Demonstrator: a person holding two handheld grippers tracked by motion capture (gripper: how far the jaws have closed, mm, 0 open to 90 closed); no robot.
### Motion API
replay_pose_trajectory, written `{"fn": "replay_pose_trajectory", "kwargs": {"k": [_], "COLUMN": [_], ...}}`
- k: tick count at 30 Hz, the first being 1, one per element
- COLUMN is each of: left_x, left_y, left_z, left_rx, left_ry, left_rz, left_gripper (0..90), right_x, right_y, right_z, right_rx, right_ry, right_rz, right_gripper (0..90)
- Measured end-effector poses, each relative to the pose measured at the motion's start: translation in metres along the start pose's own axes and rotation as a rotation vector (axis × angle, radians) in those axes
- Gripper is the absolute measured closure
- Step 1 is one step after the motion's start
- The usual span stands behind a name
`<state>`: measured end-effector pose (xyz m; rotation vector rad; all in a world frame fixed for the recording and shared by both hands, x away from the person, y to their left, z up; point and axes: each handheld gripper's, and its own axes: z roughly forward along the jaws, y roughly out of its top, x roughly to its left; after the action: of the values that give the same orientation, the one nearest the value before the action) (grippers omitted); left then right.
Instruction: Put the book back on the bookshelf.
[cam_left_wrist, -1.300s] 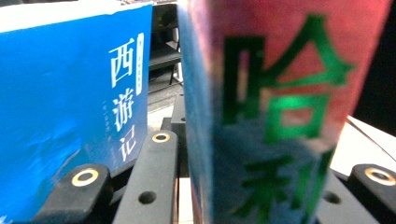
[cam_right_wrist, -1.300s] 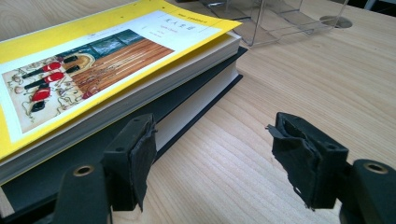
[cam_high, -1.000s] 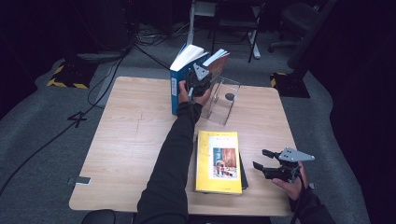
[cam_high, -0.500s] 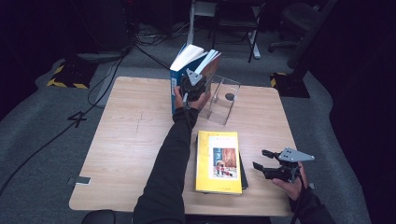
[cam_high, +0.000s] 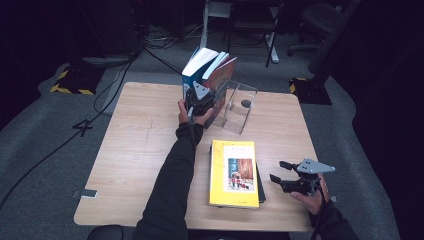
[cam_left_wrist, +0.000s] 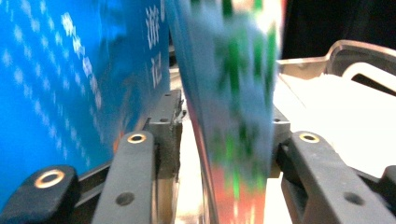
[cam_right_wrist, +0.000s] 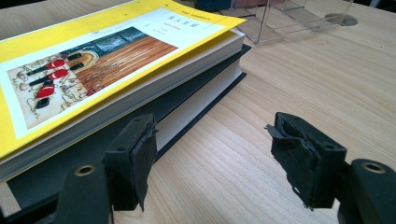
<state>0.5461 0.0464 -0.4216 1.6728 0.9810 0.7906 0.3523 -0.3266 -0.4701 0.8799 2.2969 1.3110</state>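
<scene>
Blue book (cam_high: 192, 75): upright at the far middle of the counter (cam_high: 140, 165), leaning right against the red book.
Left claw (cam_high: 199, 102): at the near edge of the standing books, reached forward on a dark sleeve; jaws just opened further, now part open.
Red book (cam_high: 222, 80): upright between the blue book and the clear stand; in the left gripper view its blurred red-and-green cover (cam_left_wrist: 233, 116) between the two jaws, gap visible on the left side, contact on the right unclear.
Clear stand (cam_high: 240, 107): plastic, just right of the red book, touching or nearly so.
Yellow book (cam_high: 233, 172): flat at the near middle, on top of a black book (cam_right_wrist: 201, 109).
Right claw (cam_high: 280, 172): low over the counter just right of the stack, jaws apart with bare wood between, pointed toward the stack, holding nothing.
</scene>
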Motion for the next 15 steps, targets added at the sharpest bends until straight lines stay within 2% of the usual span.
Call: {"fn": "replay_pose_trajectory", "kwargs": {"k": [2,4,7,8,12,15], "left_x": [0.0,0.003,0.003,0.003,0.002,0.005], "left_y": [-0.003,-0.014,-0.017,-0.02,-0.03,-0.042], "left_z": [-0.002,-0.01,-0.012,-0.013,-0.015,-0.015], "left_rx": [0.01,0.022,0.023,0.025,0.062,0.083], "left_ry": [0.001,-0.013,-0.013,-0.024,-0.033,-0.059], "left_rz": [0.01,-0.003,-0.003,-0.013,0.001,-0.024], "left_gripper": [55.5,53.6,52.9,52.9,49.9,51.1], "right_x": [0.0,0.001,0.001,0.001,0.002,0.002], "right_y": [0.0,-0.001,-0.001,-0.001,-0.001,-0.002], "right_z": [0.0,0.001,0.002,0.002,0.003,0.004], "right_rx": [0.001,0.006,0.012,0.012,0.016,0.028], "right_ry": [0.0,0.002,0.003,0.005,0.006,0.009], "right_rz": [0.0,-0.002,-0.003,-0.002,-0.003,-0.009], "right_gripper": [31.6,31.6,31.6,31.6,31.6,31.7]}}
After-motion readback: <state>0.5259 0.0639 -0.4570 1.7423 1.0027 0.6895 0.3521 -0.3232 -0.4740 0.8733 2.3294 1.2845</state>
